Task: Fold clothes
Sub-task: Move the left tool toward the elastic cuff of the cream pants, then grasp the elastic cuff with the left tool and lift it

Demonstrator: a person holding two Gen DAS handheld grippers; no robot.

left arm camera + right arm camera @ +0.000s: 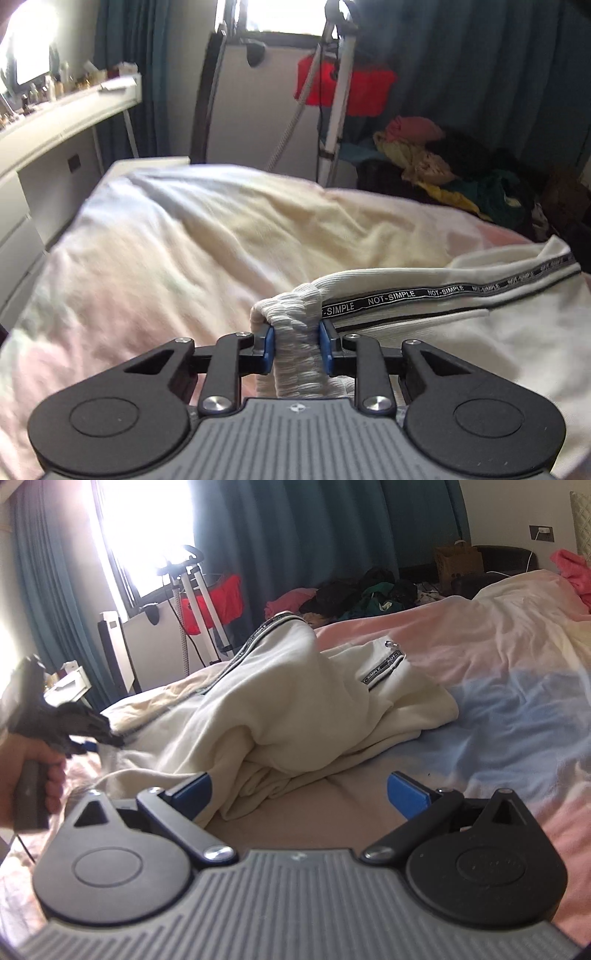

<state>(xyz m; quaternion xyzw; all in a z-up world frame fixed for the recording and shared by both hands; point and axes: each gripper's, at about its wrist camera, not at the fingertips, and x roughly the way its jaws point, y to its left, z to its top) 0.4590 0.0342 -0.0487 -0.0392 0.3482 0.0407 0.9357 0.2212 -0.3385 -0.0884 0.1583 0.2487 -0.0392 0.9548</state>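
Trousers (pixel 424 295), cream with a black "NOT-SIMPLE" stripe, lie bunched on the bed (pixel 184 240), filling the lower right of my left view and the centre of my right view (pixel 266 701). My left gripper (pixel 296 343) is clamped tight on the ribbed cuff (pixel 291 314), blue pads (pixel 269 345) pressing the knit from both sides at bottom centre. The striped leg runs from that cuff toward the right edge of the frame. In the right view I see that same left gripper (pixel 92 731) at the far left, a hand (pixel 33 782) around its handle, its tip at the fabric's edge. My right gripper (pixel 299 790) sits at the bottom of its frame with jaws spread wide, holding nothing. Its left pad (pixel 195 790) is just against a fold of the cloth; the right pad (pixel 406 790) hangs over bare pink sheet. A pocket with a zip pull (pixel 388 644) shows upper centre. Behind the bed, upper right in the left view, sits a heap of clothes (pixel 443 162), and blue curtains (pixel 295 535) hang across the back.
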